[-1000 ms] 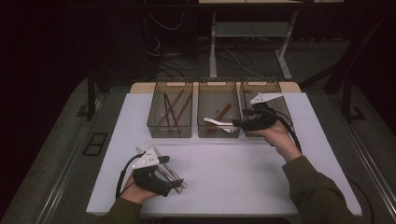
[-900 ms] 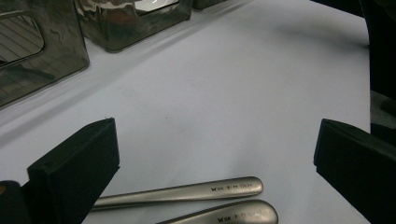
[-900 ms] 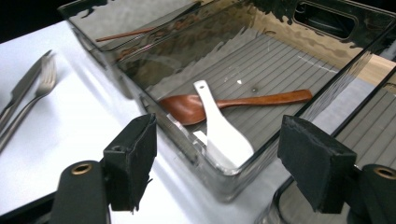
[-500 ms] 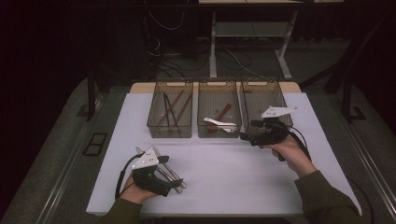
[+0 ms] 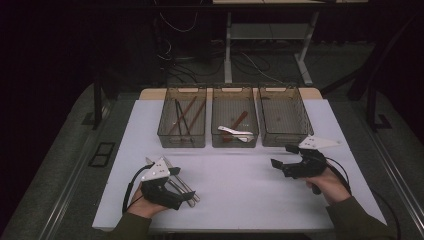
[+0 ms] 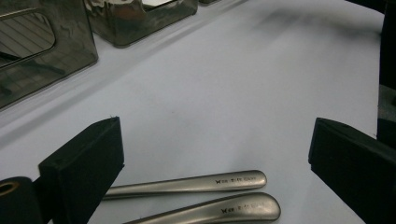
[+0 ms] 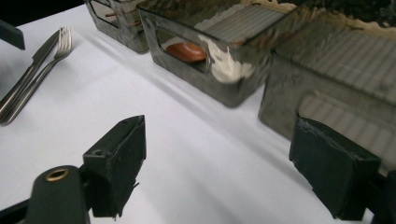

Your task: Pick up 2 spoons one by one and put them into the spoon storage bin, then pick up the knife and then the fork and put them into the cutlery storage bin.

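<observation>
Left gripper (image 6: 212,154): jaws spread wide, nothing held. Two metal handles (image 6: 196,196) lie on the white table (image 5: 240,185) just below and between the fingertips, side by side, not touched by either pad. From the high view these belong to a knife and fork (image 5: 177,182) lying beside the left gripper (image 5: 187,192).

Right gripper (image 7: 219,168): jaws have just been opening and stand wide, with bare table between them. The middle bin (image 7: 210,60), holding a white and a brown utensil, sits just beyond the fingertips; the right bin (image 5: 284,117) lies close by.
</observation>
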